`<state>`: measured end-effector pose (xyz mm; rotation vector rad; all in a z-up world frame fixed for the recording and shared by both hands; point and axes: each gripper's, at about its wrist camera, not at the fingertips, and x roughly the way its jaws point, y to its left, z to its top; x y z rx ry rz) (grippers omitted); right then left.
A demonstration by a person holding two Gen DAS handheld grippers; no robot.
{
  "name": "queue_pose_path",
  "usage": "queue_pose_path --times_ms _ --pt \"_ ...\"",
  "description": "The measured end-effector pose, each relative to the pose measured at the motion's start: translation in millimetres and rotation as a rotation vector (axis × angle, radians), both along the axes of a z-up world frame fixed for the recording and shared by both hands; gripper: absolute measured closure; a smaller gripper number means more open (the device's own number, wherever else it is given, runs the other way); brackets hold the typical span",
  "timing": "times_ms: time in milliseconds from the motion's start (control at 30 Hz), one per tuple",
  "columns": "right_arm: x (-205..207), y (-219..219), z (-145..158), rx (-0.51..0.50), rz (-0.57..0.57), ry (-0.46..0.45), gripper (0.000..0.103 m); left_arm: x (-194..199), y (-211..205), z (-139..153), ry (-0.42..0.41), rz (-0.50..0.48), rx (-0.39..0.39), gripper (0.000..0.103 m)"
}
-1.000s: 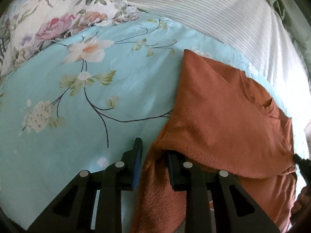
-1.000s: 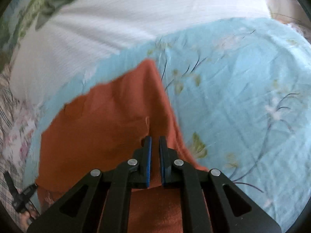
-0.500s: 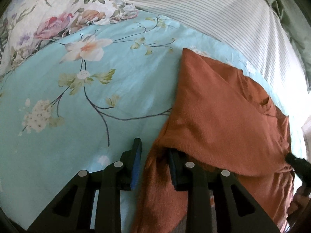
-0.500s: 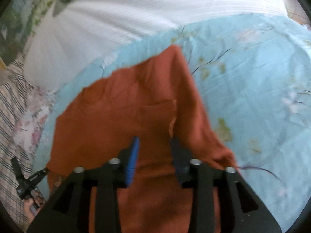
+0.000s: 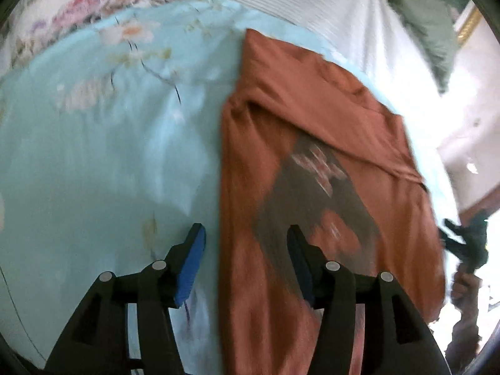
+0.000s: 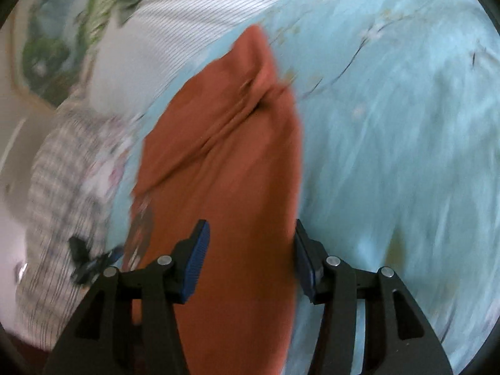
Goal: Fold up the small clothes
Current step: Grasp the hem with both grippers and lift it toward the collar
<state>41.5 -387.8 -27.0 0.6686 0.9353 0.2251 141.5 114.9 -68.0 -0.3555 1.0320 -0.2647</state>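
Both the left hand-held gripper [image 5: 245,243] and right hand-held gripper [image 6: 250,240] hang wide and empty over a rust-orange shirt [image 5: 312,162] lying partly folded on the floral bedspread [image 5: 125,131], whose edges likely need squaring before the next fold.

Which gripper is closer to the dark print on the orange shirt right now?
Left. The left gripper is open right in front of the dark print on the orange shirt; the right gripper faces plain fabric, the print off to its side.
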Motion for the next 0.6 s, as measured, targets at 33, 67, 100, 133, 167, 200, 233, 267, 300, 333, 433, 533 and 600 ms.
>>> queue_pose_path --times_ms 33,67,100,133,167,200,233,267,300,333,433,533,600 --pt "-7.2 8.2 0.4 0.022 0.031 -0.004 0.050 -8.6 0.7 -0.6 0.000 -0.022 -0.026 0.047" --pt "-22.0 16.1 -1.8 0.058 0.070 -0.009 0.050 -20.8 1.0 -1.9 0.002 -0.050 -0.059 0.047" --pt "-33.0 21.9 -3.3 0.076 0.093 -0.014 0.050 -32.6 0.9 -4.0 0.002 -0.073 -0.081 0.046" --pt "-45.6 28.0 -4.6 0.087 0.115 -0.020 0.050 -42.0 0.3 -5.3 0.002 -0.090 -0.095 0.046" --pt "-53.8 32.4 -5.5 0.093 0.127 -0.024 0.050 -52.5 -0.1 -6.2 -0.001 -0.108 -0.107 0.046" --pt "-64.8 38.5 -6.7 0.107 0.142 -0.031 0.050 -67.7 -1.7 -6.8 -0.013 -0.128 -0.121 0.046" --pt "-74.6 43.4 -7.2 0.116 0.150 -0.043 0.050 -79.2 -2.8 -6.6 -0.022 -0.144 -0.131 0.046" --pt "-81.0 47.5 -7.0 0.115 0.154 -0.053 0.050 -89.0 -4.4 -6.6 -0.024 -0.159 -0.147 0.046" --pt "-86.4 50.8 -6.5 0.111 0.157 -0.063 0.050 -98.1 -6.0 -7.9 -0.018 -0.175 -0.171 0.046" --pt "-91.1 52.7 -6.2 0.108 0.160 -0.068 0.050 -105.5 -7.5 -9.4 -0.012 -0.185 -0.187 0.046" --pt "-91.7 57.7 -7.6 0.096 0.158 -0.071 0.050 -124.5 -15.1 -9.9 -0.029 -0.201 -0.171 0.046" --pt "-91.4 57.4 -9.4 0.091 0.157 -0.078 0.050 -129.5 -16.3 -9.9 -0.033 -0.206 -0.176 0.046" --pt "-96.2 57.3 -9.1 0.078 0.161 -0.084 0.050 -128.8 -16.1 -10.1 -0.028 -0.204 -0.178 0.050"
